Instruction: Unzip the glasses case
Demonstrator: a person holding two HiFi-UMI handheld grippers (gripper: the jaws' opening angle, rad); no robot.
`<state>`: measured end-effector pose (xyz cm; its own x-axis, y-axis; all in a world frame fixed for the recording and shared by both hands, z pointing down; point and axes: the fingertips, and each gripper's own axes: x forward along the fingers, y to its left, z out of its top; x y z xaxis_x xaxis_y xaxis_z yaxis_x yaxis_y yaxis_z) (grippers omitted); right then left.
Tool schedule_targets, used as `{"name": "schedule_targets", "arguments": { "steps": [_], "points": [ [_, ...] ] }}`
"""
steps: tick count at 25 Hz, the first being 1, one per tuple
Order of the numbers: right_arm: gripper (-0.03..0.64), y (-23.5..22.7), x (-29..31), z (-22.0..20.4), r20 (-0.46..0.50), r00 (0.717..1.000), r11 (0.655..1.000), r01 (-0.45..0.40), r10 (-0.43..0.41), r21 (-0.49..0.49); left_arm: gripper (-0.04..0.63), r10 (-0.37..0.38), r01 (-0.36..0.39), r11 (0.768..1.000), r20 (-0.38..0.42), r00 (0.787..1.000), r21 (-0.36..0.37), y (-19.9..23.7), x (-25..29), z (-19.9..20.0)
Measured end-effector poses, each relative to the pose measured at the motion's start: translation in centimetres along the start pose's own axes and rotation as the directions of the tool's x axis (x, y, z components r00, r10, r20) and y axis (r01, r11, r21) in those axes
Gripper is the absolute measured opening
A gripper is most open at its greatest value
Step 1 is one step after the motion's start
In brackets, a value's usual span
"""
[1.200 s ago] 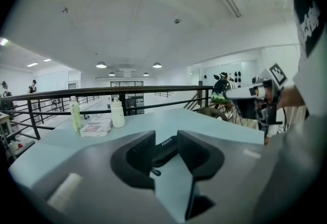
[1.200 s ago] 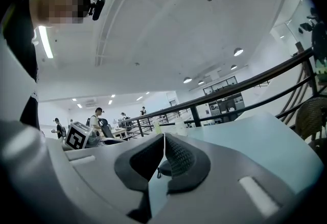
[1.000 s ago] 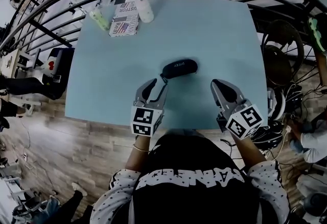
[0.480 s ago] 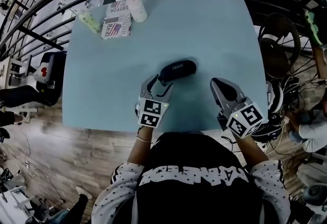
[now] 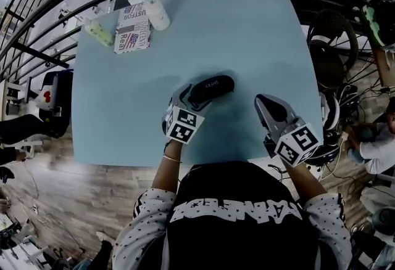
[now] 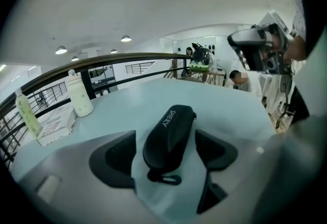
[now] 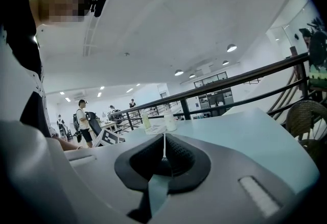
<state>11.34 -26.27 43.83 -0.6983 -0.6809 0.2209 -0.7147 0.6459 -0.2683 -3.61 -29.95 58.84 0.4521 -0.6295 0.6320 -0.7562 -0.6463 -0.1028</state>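
Pale blue tabletop point(image 5: 247, 40). At its far left corner: box point(image 5: 131, 29), white bottle point(image 5: 155, 14), green bottle point(image 5: 99, 32).

Black case point(image 5: 213, 87) lies flat near the middle. Head view: left tongs point(image 5: 189, 97) cover its near end. Left gripper view: these tongs are open, one jaw on either side of the case, with tabletop showing in both gaps.

Right tongs point(image 5: 264, 105) sit apart, right of the case. Right gripper view: closed, empty.

Zip pull loop point(image 6: 166, 178) shows only in the left gripper view.

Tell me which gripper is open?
The left gripper: its jaws stand apart on either side of the black glasses case. The right gripper has its jaws together.
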Motion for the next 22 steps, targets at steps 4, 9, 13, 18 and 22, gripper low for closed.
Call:
{"name": "schedule_targets", "arguments": {
  "steps": [4, 9, 13, 18, 22],
  "points": [
    [-0.006, -0.4, 0.5, 0.1, -0.001, 1.000, 1.000, 0.013, -0.013, 0.005, 0.000, -0.054, 0.054, 0.999, -0.023, 0.998, -0.002, 0.5, 1.3, -0.5],
    [-0.006, -0.6, 1.5, 0.2, -0.005, 1.000, 1.000, 0.019, -0.019, 0.009, 0.000, -0.136, 0.136, 0.991, -0.049, 0.990, 0.007, 0.2, 2.3, -1.3],
    [-0.006, -1.0, 2.7, 0.2, -0.010, 1.000, 1.000, 0.026, -0.026, 0.010, 0.000, -0.166, 0.167, 0.986, -0.034, 0.985, 0.014, 0.1, 3.1, -1.3],
    [-0.006, -1.2, 3.3, 0.1, -0.017, 0.999, 1.000, 0.029, -0.029, 0.010, 0.000, -0.173, 0.174, 0.984, -0.047, 0.984, 0.026, -0.3, 3.8, -1.3],
    [-0.006, -1.5, 3.6, -0.1, -0.020, 0.999, 0.999, 0.034, -0.034, 0.010, 0.000, -0.184, 0.187, 0.982, -0.062, 0.981, 0.038, -0.4, 4.4, -1.7]
  ]
}}
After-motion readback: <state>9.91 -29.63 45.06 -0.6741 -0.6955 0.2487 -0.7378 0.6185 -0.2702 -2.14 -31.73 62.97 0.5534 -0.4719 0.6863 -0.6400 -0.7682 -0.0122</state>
